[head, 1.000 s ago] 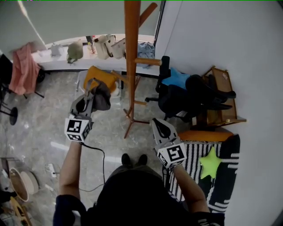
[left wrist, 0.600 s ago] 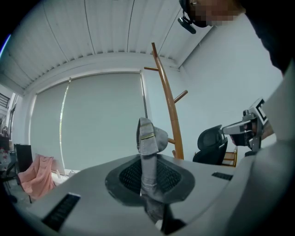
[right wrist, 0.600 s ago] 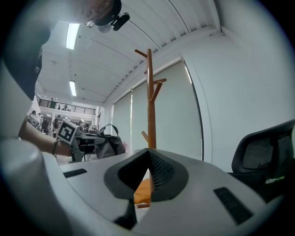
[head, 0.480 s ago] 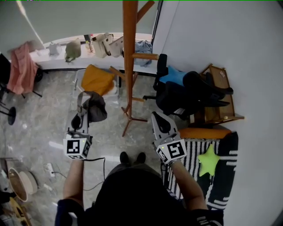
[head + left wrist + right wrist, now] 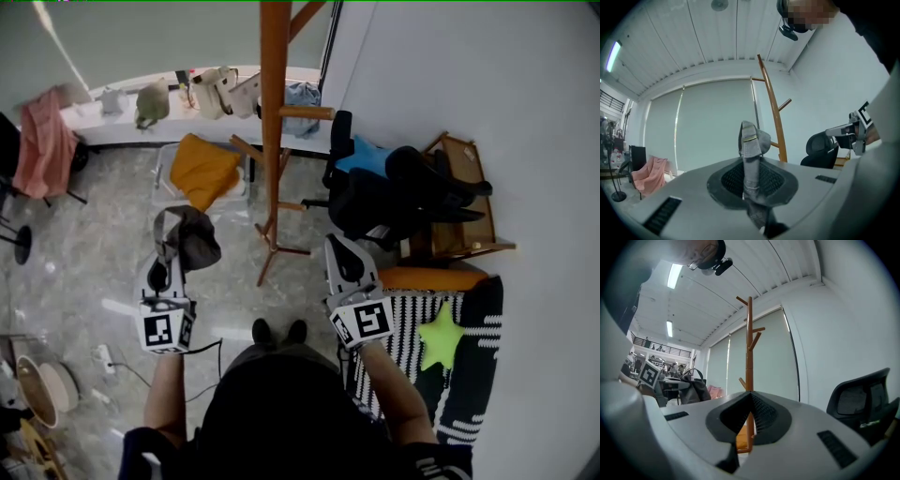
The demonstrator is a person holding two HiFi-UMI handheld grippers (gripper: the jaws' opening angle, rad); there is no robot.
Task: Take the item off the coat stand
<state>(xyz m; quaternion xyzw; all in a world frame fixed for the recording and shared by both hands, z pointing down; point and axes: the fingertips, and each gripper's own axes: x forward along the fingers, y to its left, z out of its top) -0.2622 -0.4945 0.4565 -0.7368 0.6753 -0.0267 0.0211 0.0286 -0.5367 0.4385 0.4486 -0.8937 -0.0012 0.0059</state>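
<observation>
"Grey bag (image 5: 194,239) off the coat stand (image 5: 275,112) yet?"

"Off, it seems. It hangs by its strap (image 5: 751,154) left of the coat stand and apart from it, with the left gripper (image 5: 167,251) clamped on that strap."

"And the right gripper (image 5: 339,248)?"

"Jaws together on nothing, just right of the coat stand's base. What is left, likely, is to carry the bag away and set it down without the strap slipping."
</observation>
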